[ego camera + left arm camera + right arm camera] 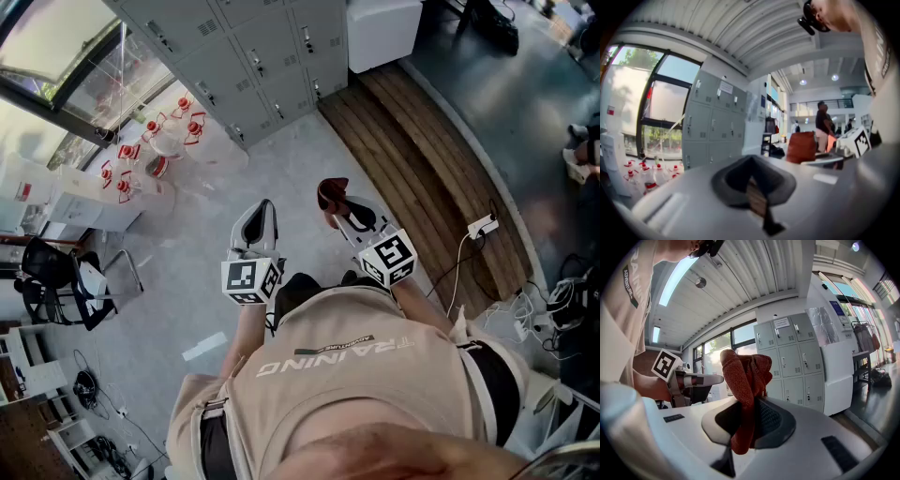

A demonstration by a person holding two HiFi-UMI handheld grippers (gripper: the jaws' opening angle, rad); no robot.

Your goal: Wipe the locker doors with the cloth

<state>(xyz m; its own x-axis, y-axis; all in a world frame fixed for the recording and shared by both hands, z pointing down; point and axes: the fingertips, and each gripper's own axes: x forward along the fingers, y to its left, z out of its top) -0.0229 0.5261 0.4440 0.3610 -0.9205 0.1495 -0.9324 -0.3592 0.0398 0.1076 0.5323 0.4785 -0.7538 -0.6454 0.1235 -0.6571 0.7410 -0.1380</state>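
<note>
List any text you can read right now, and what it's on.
"TRAINING": shirt, upside down in the head view.
"ADVENTURE", probably: small print on the shirt.
Locker label: too small to read.
Marker cubes: patterns only, no words.

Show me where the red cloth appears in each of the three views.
Head view: red cloth above centre, held by the right gripper.
Left gripper view: the cloth right of centre.
Right gripper view: the cloth at centre, clamped.
Shared landmark: the grey lockers.
</note>
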